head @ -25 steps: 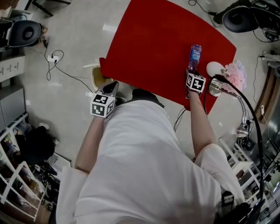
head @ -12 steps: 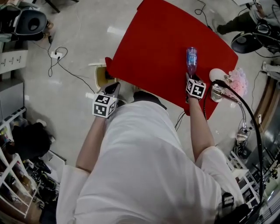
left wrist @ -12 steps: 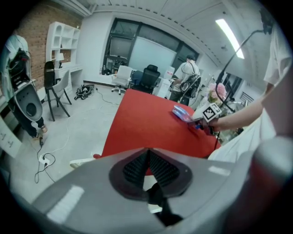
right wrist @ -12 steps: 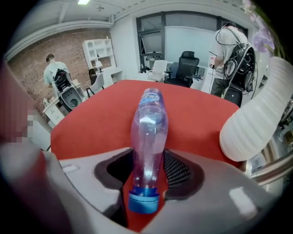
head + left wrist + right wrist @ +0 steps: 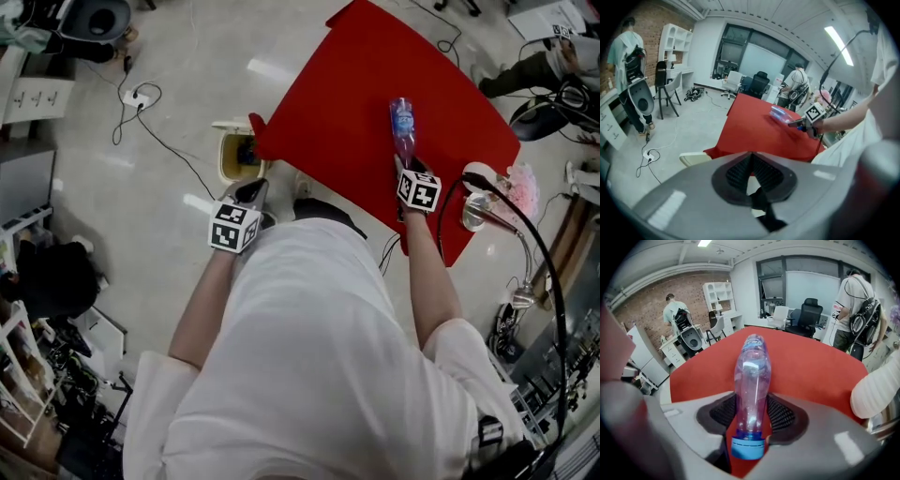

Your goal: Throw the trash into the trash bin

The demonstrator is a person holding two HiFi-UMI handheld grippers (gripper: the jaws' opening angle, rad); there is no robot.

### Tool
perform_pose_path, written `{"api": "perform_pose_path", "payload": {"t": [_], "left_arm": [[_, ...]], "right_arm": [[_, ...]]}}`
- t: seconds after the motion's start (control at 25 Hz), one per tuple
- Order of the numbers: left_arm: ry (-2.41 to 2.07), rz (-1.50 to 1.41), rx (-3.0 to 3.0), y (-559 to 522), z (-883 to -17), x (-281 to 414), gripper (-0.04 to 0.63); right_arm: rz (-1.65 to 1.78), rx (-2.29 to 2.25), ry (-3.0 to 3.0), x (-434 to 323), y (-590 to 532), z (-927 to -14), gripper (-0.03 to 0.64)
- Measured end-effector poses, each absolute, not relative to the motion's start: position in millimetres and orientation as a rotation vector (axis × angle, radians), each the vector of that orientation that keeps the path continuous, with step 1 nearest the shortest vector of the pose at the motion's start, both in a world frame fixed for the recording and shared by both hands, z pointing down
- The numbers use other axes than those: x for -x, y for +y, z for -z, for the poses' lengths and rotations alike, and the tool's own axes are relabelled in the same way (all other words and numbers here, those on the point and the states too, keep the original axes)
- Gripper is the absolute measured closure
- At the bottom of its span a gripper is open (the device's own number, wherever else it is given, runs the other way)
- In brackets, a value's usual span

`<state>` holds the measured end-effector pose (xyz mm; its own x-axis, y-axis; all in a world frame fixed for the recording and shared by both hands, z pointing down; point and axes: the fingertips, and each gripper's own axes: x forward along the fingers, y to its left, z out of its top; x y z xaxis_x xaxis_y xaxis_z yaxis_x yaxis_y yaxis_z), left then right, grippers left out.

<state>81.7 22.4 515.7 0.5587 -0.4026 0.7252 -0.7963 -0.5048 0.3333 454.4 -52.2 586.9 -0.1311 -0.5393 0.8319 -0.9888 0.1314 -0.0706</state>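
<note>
Bottle [image 5: 403, 127] is clamped near its cap by the right gripper [image 5: 751, 414], jaws just closed on it, over the table [image 5: 347, 94]. Left gripper [image 5: 752, 161] is closed and empty. Transfer to the bin [image 5: 239, 155] can likely begin.

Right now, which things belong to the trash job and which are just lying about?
Job: plastic bottle; right gripper, whose jaws have just been closing onto it; trash bin on the floor.
Lying about: power strip; pink fluffy thing; black office chair.
</note>
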Motion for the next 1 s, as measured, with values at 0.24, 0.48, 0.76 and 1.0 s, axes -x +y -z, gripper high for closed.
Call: {"api": "perform_pose_path", "payload": {"t": [0.24, 0.48, 0.76, 1.0], "left_arm": [[-1.016, -0.721, -2.105, 37.6, -514.4, -59.5, 0.591], [-1.074, -0.682, -2.052, 51.7, -513.9, -27.2, 0.591], [-1.137, -0.617, -1.977, 65.8, -509.0, 33.1, 0.591], [-1.192, -0.582, -1.928, 79.2, -508.7, 69.6, 0.591]], "right_arm": [[-0.824, -1.351, -1.855, -391.1, -51.6, -579.7, 0.423], [-0.784, -1.151, -1.942, -312.1, -45.2, -575.1, 0.424], [-0.689, -0.890, -2.041, -196.2, -28.7, -557.3, 0.424], [-0.634, -0.714, -2.095, -120.8, -12.8, -552.1, 0.423]]}}
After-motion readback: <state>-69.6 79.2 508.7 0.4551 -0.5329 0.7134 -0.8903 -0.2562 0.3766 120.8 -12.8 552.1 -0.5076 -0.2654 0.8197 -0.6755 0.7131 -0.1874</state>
